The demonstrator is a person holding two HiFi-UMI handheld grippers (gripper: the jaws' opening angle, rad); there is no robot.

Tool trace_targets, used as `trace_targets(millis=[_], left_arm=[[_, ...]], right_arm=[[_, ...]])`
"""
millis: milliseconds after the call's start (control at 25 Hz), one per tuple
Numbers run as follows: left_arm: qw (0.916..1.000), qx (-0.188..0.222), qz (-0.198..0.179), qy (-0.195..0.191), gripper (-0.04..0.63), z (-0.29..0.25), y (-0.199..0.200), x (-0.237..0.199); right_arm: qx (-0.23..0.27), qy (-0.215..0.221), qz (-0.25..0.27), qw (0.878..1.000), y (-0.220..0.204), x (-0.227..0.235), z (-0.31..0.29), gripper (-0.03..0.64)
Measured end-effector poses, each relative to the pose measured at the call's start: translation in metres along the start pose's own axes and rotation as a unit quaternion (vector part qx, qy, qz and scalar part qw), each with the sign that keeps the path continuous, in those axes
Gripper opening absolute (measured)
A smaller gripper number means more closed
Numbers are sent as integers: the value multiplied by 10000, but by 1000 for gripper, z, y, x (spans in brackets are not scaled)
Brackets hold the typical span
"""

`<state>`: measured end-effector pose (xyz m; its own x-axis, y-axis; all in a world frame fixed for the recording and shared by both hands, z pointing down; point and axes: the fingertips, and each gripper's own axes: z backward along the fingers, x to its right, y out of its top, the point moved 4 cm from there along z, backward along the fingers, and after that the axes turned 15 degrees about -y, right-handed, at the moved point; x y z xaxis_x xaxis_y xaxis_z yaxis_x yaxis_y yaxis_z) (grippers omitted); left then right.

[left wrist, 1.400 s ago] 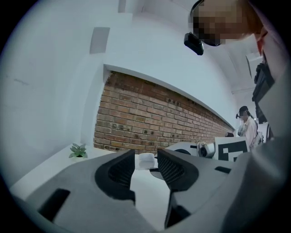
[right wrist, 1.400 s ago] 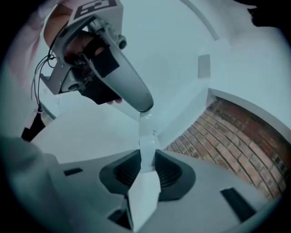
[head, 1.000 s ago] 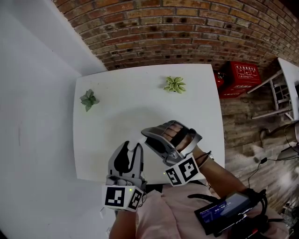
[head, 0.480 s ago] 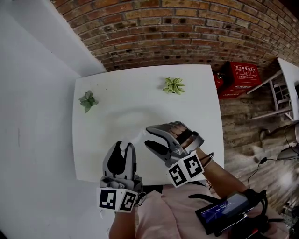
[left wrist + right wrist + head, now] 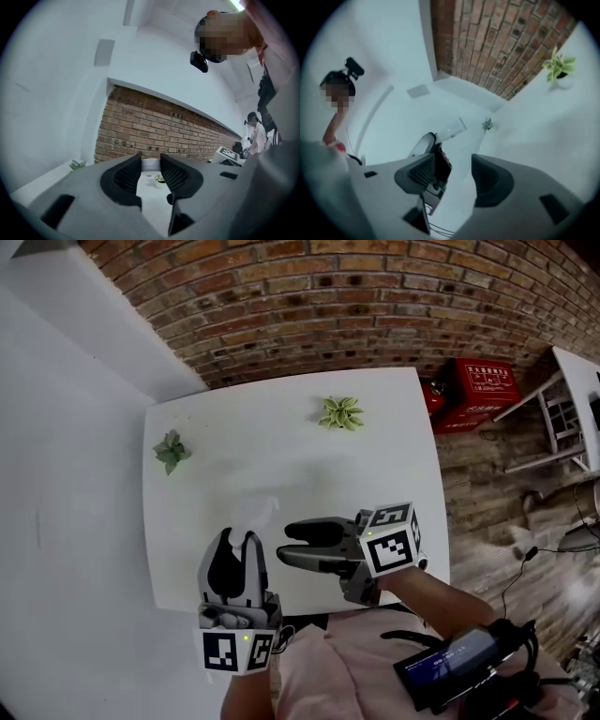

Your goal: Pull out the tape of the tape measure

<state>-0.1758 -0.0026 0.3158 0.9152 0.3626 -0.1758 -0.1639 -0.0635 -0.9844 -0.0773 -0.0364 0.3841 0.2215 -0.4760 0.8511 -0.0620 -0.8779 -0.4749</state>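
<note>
From my head feed I see a white square table (image 5: 394, 474) across the middle of the frame. Its far edge sits close to the brick wall (image 5: 309, 306) at the top, and its left edge runs along a white wall (image 5: 66, 474). Two small plants stand on it, well apart. The dark green potted plant (image 5: 170, 450) is near the table's upper left corner. The yellow-green potted plant (image 5: 339, 412) is at upper centre, near the far edge.

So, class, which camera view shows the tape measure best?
The right gripper view: the tape measure stands out side-on as a pale strip. In the head view it is faint against the white table, beyond the left gripper. The left gripper view shows only a pale band between the jaws.
</note>
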Motion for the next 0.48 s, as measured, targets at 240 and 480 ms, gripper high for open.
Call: trace_targets(millis=[240, 480], left_arm=[[9995, 127, -280, -103, 137, 0, 3, 10], [9980, 114, -570, -257, 137, -1, 5, 16]], right_arm=[[19, 229, -1314, 9911, 17, -7, -13, 262], [79, 610, -2411, 9686, 22, -2, -16, 262]])
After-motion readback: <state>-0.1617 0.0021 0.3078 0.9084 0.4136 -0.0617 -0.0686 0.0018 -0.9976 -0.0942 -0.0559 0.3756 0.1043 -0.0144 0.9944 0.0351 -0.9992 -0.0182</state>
